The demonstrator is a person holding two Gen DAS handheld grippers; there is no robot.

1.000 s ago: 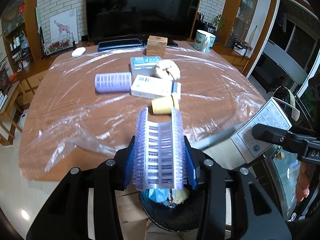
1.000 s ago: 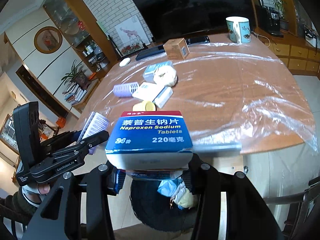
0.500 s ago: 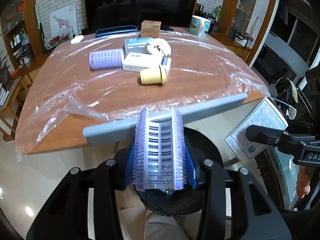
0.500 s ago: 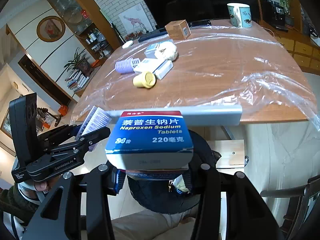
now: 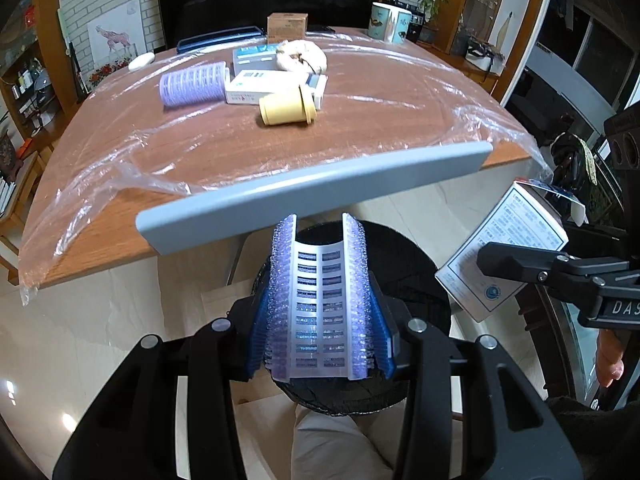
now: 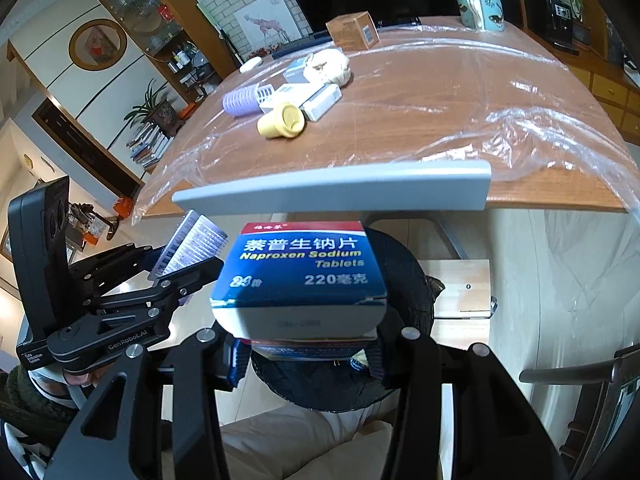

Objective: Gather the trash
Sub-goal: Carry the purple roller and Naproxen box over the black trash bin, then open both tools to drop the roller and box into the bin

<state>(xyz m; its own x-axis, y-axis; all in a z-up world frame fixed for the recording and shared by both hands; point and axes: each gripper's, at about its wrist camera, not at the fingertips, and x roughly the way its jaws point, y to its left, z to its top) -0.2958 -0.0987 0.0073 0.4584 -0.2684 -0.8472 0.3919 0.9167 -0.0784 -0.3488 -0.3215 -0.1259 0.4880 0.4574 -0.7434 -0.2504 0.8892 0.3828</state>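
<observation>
my left gripper is pinching a purple hair roller at lower centre, right over the black bin. my right gripper is clamped on a blue pill box above the same bin. i judge both should be centred over the opening before letting go, one at a time, so nothing bounces off the rim.
</observation>
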